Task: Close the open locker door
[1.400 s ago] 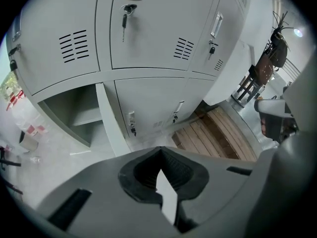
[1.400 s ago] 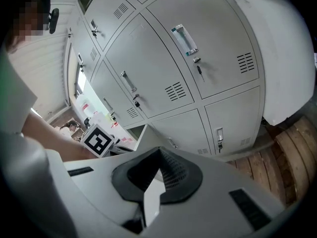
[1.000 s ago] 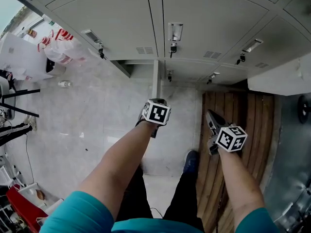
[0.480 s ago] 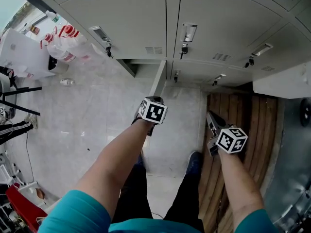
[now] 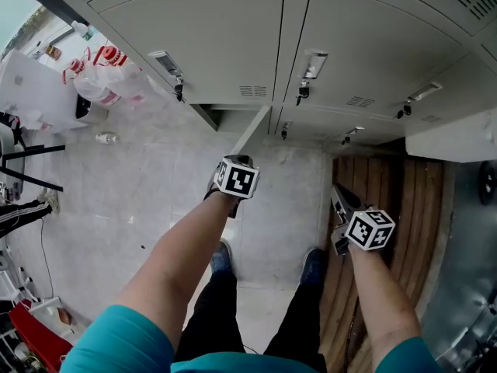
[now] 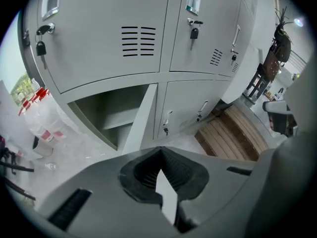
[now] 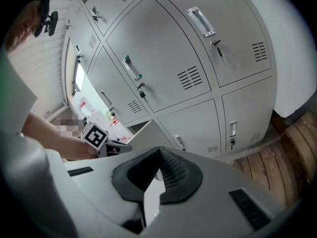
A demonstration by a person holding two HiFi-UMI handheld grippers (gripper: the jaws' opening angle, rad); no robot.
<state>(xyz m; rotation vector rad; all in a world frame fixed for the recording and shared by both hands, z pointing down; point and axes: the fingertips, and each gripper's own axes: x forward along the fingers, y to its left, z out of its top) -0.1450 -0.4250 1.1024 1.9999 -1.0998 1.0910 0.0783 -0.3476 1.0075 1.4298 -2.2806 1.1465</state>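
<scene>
The left tool (image 5: 238, 164) is pointing down and forward with its jaws pressed together and nothing between them. The open locker door (image 5: 253, 129) is standing edge-on just ahead of its tip, swung out from the bottom row of the grey locker bank (image 5: 202, 29). No view is showing whether tip and door are touching. Left of the door, the open compartment (image 6: 104, 115) is showing a shelf inside. Above it, a key (image 6: 40, 48) is hanging from the lock of an upper door.

The right tool (image 5: 337, 193) is hanging well to the right of the door, also with jaws together and empty. It is aiming at the closed lower lockers from over the edge of a wooden slatted platform (image 5: 392, 200). Pale marble floor (image 5: 155, 193) is spreading out beneath the left tool, and the person's shoes (image 5: 220, 256) are standing on it behind both tools. Far to the left, plastic bags with red print (image 5: 105, 76) are lying by the lockers.
</scene>
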